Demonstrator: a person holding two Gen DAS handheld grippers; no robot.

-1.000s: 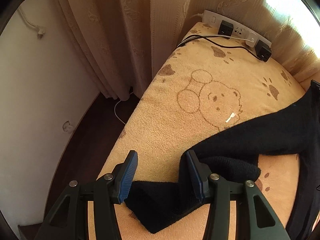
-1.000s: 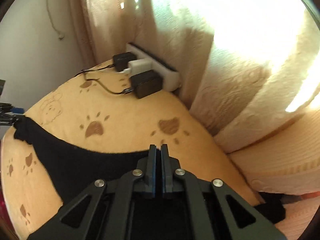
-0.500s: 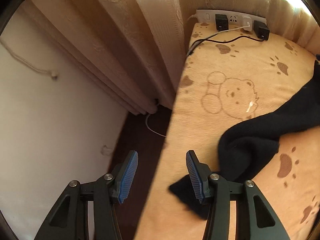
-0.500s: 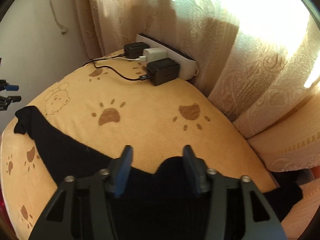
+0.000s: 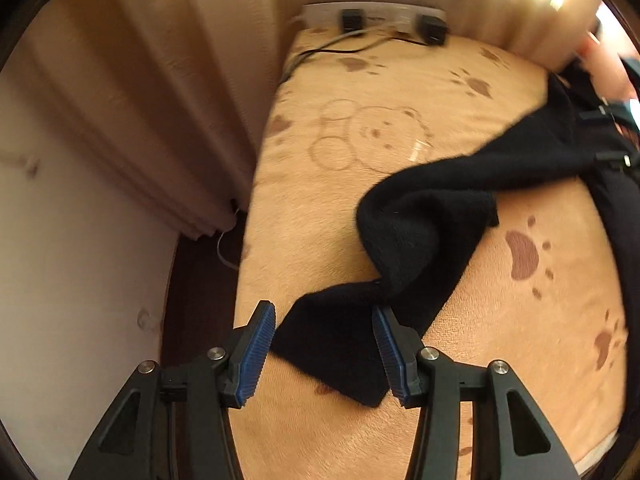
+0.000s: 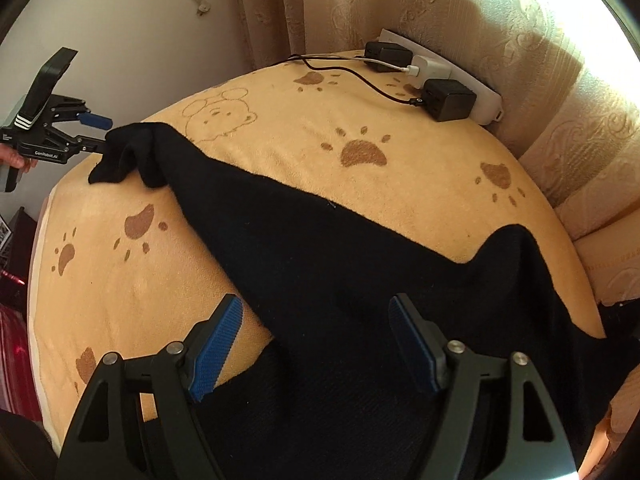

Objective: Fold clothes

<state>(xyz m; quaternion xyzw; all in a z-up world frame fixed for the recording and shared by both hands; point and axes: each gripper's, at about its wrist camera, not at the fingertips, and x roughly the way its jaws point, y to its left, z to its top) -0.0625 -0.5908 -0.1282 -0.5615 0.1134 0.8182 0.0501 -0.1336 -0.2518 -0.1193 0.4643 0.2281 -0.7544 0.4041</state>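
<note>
Left gripper: blue-padded jaws spread wide, holding nothing; the cuff end of the black knitted garment lies flat between them, pads clear of the cloth.

Right gripper: jaws equally wide, empty, set over the garment's broad part.

Garment: stretched from 6 o'clock to 10 o'clock in the right wrist view, its bunched end just beside the left gripper.

Orange paw-print plush cover: bare at 12 and 8 o'clock.

White power strip with black plugs: far edge, 1 o'clock, against the beige curtain.

Containers: none seen.
</note>
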